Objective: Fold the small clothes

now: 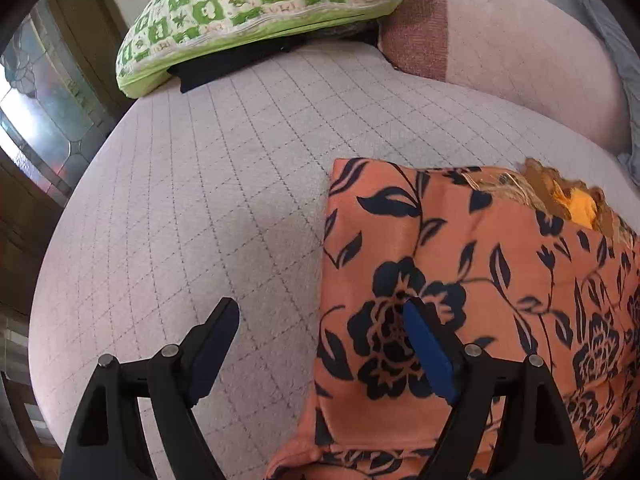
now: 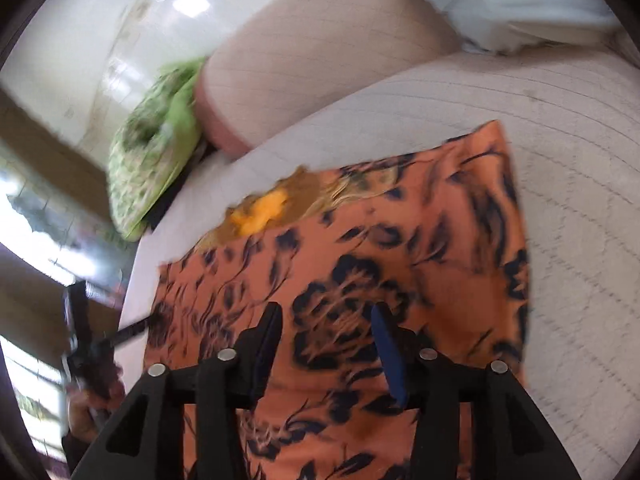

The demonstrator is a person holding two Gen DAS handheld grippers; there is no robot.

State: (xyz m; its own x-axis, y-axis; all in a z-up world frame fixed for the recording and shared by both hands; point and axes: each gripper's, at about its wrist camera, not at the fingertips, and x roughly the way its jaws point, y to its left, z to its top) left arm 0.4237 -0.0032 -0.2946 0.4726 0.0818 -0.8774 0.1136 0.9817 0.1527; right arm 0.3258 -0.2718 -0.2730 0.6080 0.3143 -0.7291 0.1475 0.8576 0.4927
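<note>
An orange garment with dark floral print [image 1: 480,280] lies flat on the pale quilted sofa seat [image 1: 220,180]; a yellow and gold inner lining [image 1: 580,208] shows at its far edge. My left gripper [image 1: 320,312] is open over the garment's left edge, one finger above the seat, the other above the cloth. In the right wrist view the same garment [image 2: 400,240] fills the middle. My right gripper [image 2: 326,316] is open just above it, holding nothing. The left gripper [image 2: 84,344] shows at the far left, blurred.
A green and white patterned cushion [image 1: 248,12] lies at the far end of the seat with a dark cloth [image 1: 232,64] under it. The sofa backrest [image 1: 520,48] rises at right. White fabric [image 2: 500,0] lies on the backrest. A window [image 1: 36,108] is at left.
</note>
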